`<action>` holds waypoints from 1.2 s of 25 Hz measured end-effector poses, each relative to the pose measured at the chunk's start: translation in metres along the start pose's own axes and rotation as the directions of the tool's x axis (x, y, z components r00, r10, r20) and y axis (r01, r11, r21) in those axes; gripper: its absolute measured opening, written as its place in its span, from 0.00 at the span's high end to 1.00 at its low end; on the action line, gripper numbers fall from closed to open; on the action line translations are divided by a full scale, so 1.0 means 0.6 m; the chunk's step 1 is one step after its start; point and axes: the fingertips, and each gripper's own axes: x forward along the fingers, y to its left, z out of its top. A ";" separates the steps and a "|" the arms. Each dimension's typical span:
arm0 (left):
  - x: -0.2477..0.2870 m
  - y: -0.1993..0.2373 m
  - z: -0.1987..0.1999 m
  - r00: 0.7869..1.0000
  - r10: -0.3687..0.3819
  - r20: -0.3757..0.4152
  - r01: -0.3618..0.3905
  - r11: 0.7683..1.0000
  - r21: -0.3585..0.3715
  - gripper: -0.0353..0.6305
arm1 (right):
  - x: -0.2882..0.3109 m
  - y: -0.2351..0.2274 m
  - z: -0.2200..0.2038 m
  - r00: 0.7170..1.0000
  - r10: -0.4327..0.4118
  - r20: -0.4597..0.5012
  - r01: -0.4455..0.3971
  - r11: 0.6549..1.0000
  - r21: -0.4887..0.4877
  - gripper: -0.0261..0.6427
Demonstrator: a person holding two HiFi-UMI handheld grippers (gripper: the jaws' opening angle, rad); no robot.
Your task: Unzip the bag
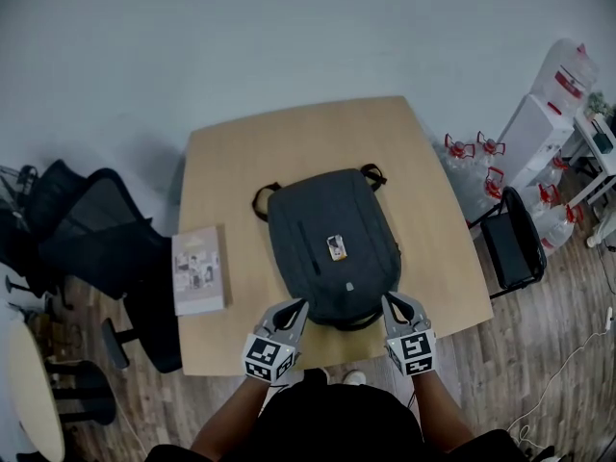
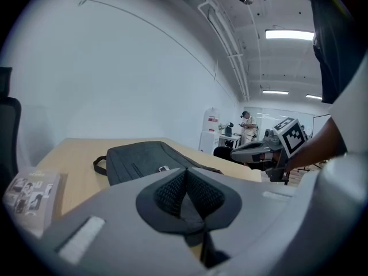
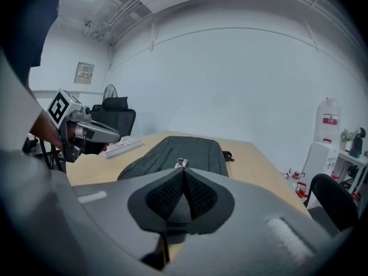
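A dark grey backpack (image 1: 332, 243) lies flat in the middle of the wooden table (image 1: 423, 171), its carry handle toward me and its straps at the far end. The same backpack (image 2: 146, 160) lies ahead in the left gripper view, and the backpack (image 3: 178, 154) shows ahead in the right gripper view too. My left gripper (image 1: 296, 307) hovers at the bag's near left corner, shut with nothing in it. My right gripper (image 1: 393, 302) is at the near right corner, also shut and empty. Neither touches the bag.
A booklet (image 1: 197, 269) lies on the table's left side. Black office chairs (image 1: 87, 239) stand to the left. At the right are another chair (image 1: 510, 243), several water bottles (image 1: 481, 162) and a white dispenser (image 1: 534, 133).
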 end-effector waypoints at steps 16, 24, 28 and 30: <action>0.125 0.002 0.000 0.988 -0.140 -0.065 0.147 0.981 0.124 0.92 | 0.022 -0.074 -0.063 0.990 -0.021 -0.136 0.021 1.000 -0.005 0.95; 0.215 -0.016 -0.056 0.947 -0.175 -0.270 0.234 0.950 0.207 0.87 | 0.049 -0.156 -0.113 0.981 -0.002 -0.195 0.002 1.000 0.001 0.95; 0.242 -0.008 -0.094 0.902 -0.151 -0.404 0.246 0.950 0.193 0.78 | 0.077 -0.183 -0.149 0.963 0.035 -0.268 -0.046 0.998 -0.038 0.85; 0.246 -0.002 -0.108 0.885 -0.141 -0.444 0.234 0.959 0.162 0.77 | 0.093 -0.195 -0.162 0.953 0.047 -0.298 -0.070 0.995 -0.066 0.84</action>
